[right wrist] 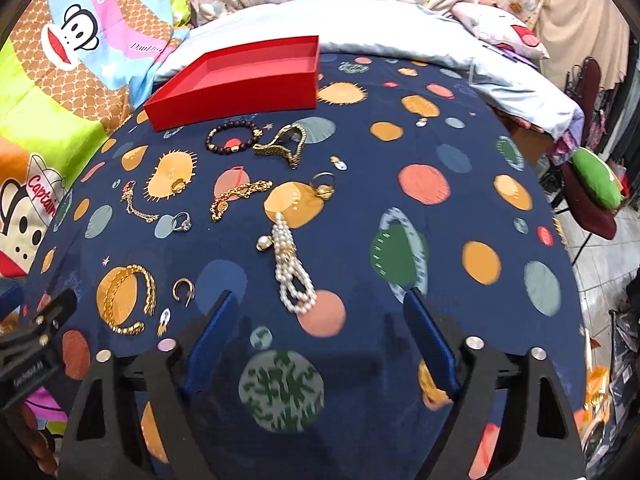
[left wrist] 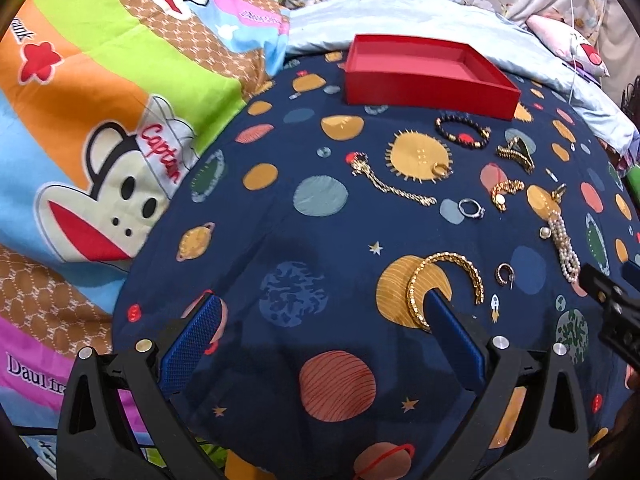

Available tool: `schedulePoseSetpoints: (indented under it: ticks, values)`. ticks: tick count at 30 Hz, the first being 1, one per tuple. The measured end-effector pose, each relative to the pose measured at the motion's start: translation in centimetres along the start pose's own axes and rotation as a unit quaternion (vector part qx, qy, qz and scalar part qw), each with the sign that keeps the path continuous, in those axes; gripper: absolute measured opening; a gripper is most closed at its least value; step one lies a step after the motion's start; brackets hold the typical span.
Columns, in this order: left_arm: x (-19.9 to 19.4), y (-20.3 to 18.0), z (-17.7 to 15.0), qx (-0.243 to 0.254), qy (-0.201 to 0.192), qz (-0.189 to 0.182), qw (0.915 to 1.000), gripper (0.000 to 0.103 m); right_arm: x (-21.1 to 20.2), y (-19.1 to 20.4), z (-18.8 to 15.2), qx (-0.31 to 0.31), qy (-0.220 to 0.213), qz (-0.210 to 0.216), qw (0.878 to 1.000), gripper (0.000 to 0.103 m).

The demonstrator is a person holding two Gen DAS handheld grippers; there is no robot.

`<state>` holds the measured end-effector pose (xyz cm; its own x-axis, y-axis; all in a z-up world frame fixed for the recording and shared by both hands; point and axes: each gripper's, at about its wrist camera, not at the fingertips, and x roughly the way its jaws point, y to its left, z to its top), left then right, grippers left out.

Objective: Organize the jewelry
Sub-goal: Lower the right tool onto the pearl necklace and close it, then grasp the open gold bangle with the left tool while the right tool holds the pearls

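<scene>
Left gripper [left wrist: 320, 312]: jaws spread wide, holding nothing. Left pad [left wrist: 192, 344] over bare navy cloth [left wrist: 248, 240]. Right pad [left wrist: 452, 328] tip at the lower end of the gold bangle [left wrist: 444, 288]; contact cannot be told.

Right gripper [right wrist: 316, 312]: jaws spread wide, holding nothing. Pearl strand [right wrist: 290, 268] just ahead of the gap, its lower loops between the two pad tips, not touching either pad [right wrist: 208, 336].

Jewelry laid out on the cloth, left to right in the right wrist view:
- Gold bangle at lower left, on an orange planet print.
- Thin gold chain [right wrist: 136, 204] farther back.
- Small hoop earring [right wrist: 184, 290] just right of the bangle.
- Gold ring [right wrist: 178, 186] on a spiked sun print.
- Silver ring [right wrist: 182, 222] in front of it.
- Dark bead bracelet [right wrist: 232, 138] just before the red tray [right wrist: 236, 96].
- Gold link bracelet [right wrist: 236, 198] at centre.
- Gold watch [right wrist: 284, 146] right of the beads.
- Pearl strand, with a single pearl stud [right wrist: 264, 245] just beside its upper part.
- Gold earring [right wrist: 324, 188] behind the strand.

Red tray at the back of the cloth, open, interior showing no jewelry. Cartoon blanket [left wrist: 80, 120] to the left; pale blue sheet [left wrist: 440, 12] behind the tray. Green cushion [right wrist: 596, 180] at far right, well apart.
</scene>
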<state>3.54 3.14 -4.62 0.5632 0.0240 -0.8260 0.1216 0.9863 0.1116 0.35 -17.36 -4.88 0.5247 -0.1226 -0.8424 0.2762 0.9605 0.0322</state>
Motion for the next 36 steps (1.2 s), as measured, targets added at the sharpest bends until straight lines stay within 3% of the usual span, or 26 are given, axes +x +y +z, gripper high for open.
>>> schedulePoseSetpoints:
  ticks: [7, 13, 15, 24, 29, 34, 36]
  values:
    - [1.8, -0.9, 0.6, 0.006, 0.013, -0.017, 0.9998, 0.098, 2.8, 0.8, 1.3, -0.009, 0.019, 0.014, 1.000, 0.058]
    - [2.6, -1.9, 1.3, 0.009, 0.022, -0.045, 0.9987, 0.098, 3.8, 0.9, 1.8, -0.012, 0.016, 0.010, 1.000, 0.033]
    - [2.8, -2.5, 1.5, 0.013, 0.024, -0.053, 0.9982, 0.098, 3.9, 0.7, 1.9, -0.011, 0.014, 0.009, 1.000, 0.019]
    - [4.1, -5.5, 1.4, 0.037, 0.045, -0.074, 0.9955, 0.098, 3.8, 0.0, 1.8, 0.002, 0.016, 0.022, 1.000, 0.016]
    - [5.2, -5.2, 1.1, 0.019, 0.065, -0.082, 0.9943, 0.098, 3.8, 0.0, 1.7, 0.004, 0.016, 0.023, 1.000, 0.016]
    - [4.9, -5.1, 1.1, 0.022, 0.054, -0.082, 0.9949, 0.089, 3.7, 0.1, 1.6, 0.002, 0.014, 0.024, 1.000, 0.016]
    - [4.7, -5.1, 1.1, 0.025, 0.048, -0.085, 0.9949, 0.075, 3.6, 0.1, 1.5, 0.001, 0.014, 0.024, 1.000, 0.017]
